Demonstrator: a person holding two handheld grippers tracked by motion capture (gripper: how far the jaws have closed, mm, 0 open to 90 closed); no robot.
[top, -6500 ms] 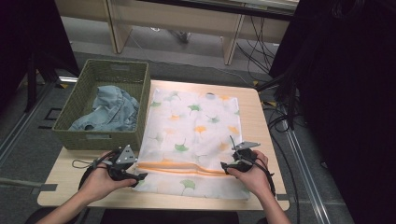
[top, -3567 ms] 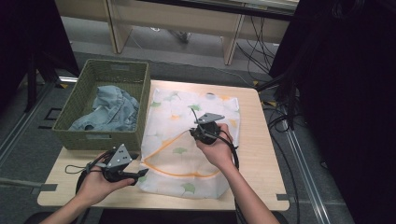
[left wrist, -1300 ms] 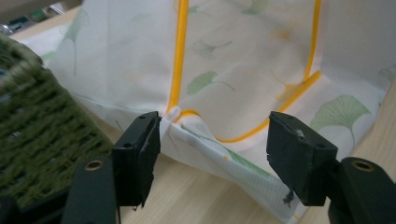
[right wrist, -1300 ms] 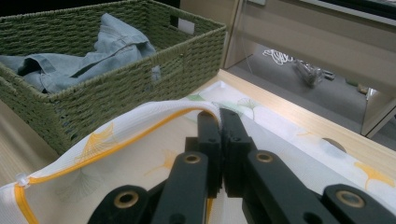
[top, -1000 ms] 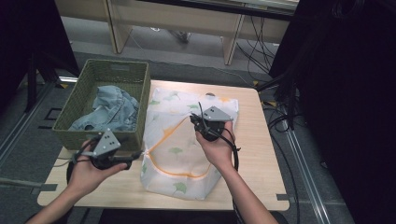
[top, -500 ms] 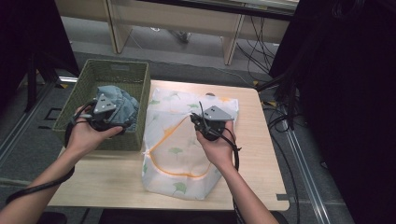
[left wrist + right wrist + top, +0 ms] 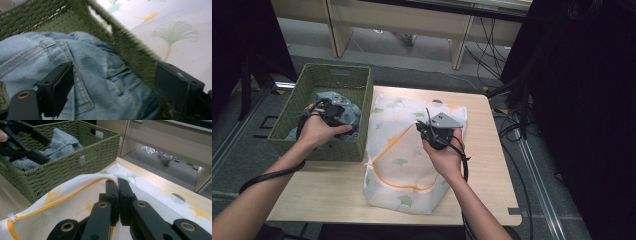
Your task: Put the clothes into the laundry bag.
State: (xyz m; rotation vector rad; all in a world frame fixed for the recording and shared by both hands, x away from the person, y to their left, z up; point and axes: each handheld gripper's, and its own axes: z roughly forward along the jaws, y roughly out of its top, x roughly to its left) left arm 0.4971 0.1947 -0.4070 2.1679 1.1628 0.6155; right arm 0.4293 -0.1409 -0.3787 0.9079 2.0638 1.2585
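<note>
Hovering over the denim garment [image 7: 105, 75] in the basket [image 7: 292, 112], the left tool [image 7: 333, 111] has just been opening, jaws empty; the right tool [image 7: 117, 186] clamps the laundry bag's [image 7: 404, 160] rim.

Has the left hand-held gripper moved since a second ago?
Yes. The left hand-held gripper went from the table's near-left edge into the green basket, above the denim; its jaws have just been opening.

In the left gripper view the green woven basket [image 7: 125, 47] rim is smeared by motion blur and the denim garment [image 7: 100, 82] runs off the frame toward nine o'clock, while in the high view the person's left hand [image 7: 319, 131] hides much of that denim.
</note>
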